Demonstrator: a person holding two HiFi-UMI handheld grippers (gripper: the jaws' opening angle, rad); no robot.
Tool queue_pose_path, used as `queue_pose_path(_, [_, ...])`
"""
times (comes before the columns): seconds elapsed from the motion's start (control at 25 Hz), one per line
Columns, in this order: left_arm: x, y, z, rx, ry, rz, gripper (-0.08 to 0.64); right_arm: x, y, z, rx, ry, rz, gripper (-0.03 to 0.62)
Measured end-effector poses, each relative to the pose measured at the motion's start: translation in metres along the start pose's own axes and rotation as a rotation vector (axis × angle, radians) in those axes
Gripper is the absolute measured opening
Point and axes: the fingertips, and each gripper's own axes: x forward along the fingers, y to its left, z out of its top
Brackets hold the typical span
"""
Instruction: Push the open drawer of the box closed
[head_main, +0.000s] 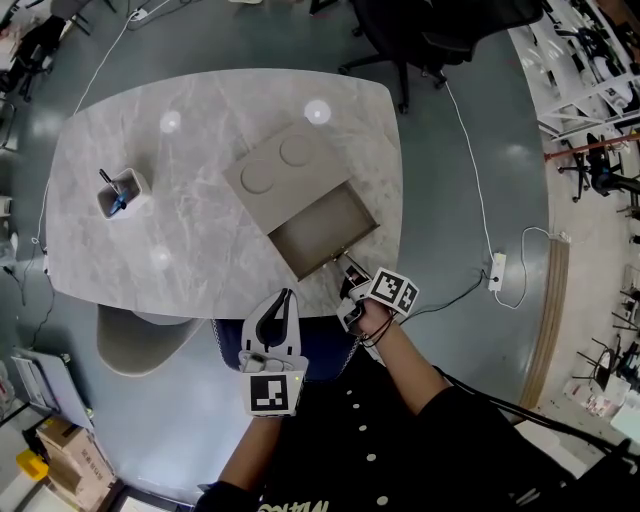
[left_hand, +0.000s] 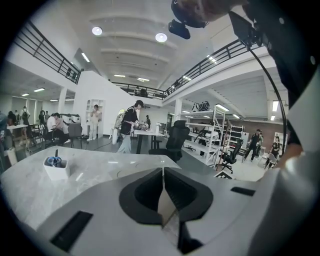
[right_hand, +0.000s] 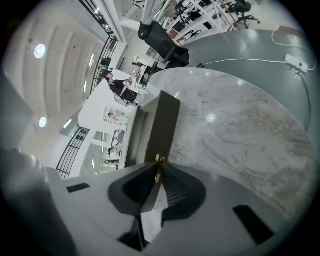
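Note:
A beige box (head_main: 272, 168) with two round recesses on its lid lies on the marble table (head_main: 150, 260). Its drawer (head_main: 325, 232) stands pulled out toward me, empty inside. My right gripper (head_main: 347, 268) meets the drawer's front panel (right_hand: 162, 125), with its jaws shut on the small brass knob (right_hand: 159, 164). My left gripper (head_main: 277, 318) hovers at the table's near edge, left of the drawer. In the left gripper view its jaws (left_hand: 163, 172) are shut with nothing between them.
A white pen holder (head_main: 122, 192) with pens stands at the table's left, also visible as the pen holder (left_hand: 55, 168). A black office chair (head_main: 420, 35) sits beyond the table. A beige seat (head_main: 145, 342) is tucked under the near edge. A power strip (head_main: 497, 270) lies on the floor at right.

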Motion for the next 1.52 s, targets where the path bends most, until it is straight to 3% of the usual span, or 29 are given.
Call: queue_pose_path(1.52, [0.026, 0.026, -0.006, -0.011, 0.026, 0.023, 0.021, 0.082, 0.052, 0.026, -0.051, 0.051, 0.024, 0.038])
